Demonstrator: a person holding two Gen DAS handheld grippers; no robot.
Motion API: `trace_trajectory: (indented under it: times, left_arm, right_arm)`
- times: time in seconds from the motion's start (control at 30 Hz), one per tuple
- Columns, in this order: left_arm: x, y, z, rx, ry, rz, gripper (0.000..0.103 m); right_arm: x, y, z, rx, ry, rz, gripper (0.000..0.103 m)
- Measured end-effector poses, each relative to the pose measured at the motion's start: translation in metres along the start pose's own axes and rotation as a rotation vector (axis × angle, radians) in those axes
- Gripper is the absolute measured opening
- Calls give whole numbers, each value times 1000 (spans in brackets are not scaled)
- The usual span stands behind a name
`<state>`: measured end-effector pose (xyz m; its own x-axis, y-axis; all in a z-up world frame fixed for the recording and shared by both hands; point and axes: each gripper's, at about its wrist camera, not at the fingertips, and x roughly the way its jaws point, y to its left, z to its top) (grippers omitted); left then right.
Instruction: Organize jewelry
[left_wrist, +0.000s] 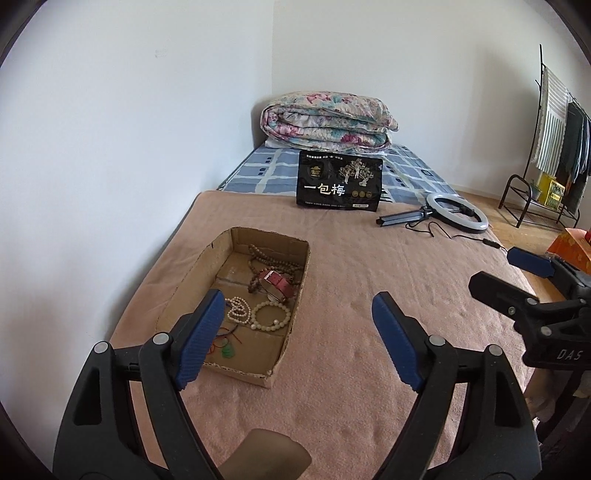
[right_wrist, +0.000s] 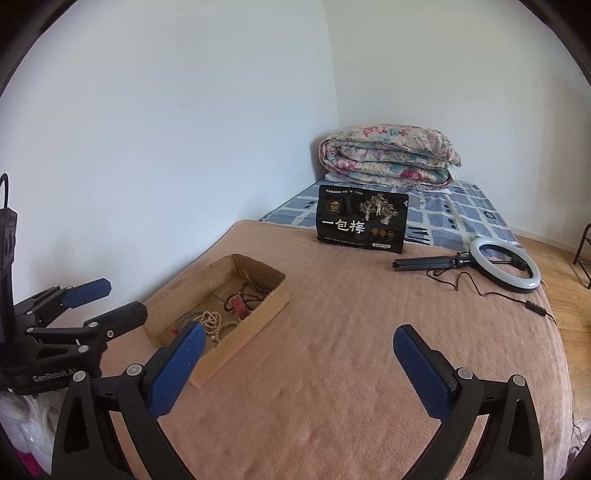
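Left gripper (left_wrist: 299, 306): nearest the lens in the left wrist view, blue-padded jaws spread wide with nothing between them, held above the pink blanket near its front edge; its left finger overlaps the box's near left corner in that view.
Right gripper (right_wrist: 299, 339): jaws standing wide apart and gripping nothing, above the blanket to the right of the box.
Cardboard box (left_wrist: 291, 291): shallow, open-topped, lying on the blanket (left_wrist: 369, 258) close to its wall-side edge, long side running away from the camera.
Red watch (left_wrist: 279, 286): inside the box against its right wall, about halfway along.
Brown bead strand (left_wrist: 258, 260): heaped in the far half of the box, partly under the watch.
White pearl strand (left_wrist: 236, 310): bunched in the near half, beside the left finger's tip.
Pale bead bracelet (left_wrist: 271, 315): a closed ring just right of the pearls, near the right wall.
Green pendant on red cord (left_wrist: 229, 350): at the near end of the box floor.
Black snack bag (left_wrist: 340, 181): upright at the blanket's far edge.
Ring light (left_wrist: 456, 213): lying flat near the far right corner, its cable trailing toward the right edge.
Folded floral quilt (left_wrist: 328, 123): at the far end of the bed in the wall corner.
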<state>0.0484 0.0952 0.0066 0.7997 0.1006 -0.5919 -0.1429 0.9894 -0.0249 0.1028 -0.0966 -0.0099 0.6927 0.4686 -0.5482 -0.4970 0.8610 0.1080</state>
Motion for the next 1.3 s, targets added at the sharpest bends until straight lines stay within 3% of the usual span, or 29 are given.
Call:
trace_trajectory:
  times: [0.07, 0.13, 0.47, 1.3]
  left_arm:
    - [-3, -3, 0, 3, -12, 2, 97]
    - [-7, -6, 0, 1, -35, 8, 102]
    - [-2, -8, -1, 2, -16, 45, 102]
    - [2, -2, -7, -9, 5, 49, 102]
  right_arm:
    - [0, -4, -4, -6, 2, -12, 103]
    - [-1, -6, -7, -15, 2, -26, 103]
    - [1, -13, -13, -25, 9, -42, 103]
    - [9, -19, -21, -20, 43, -60, 103]
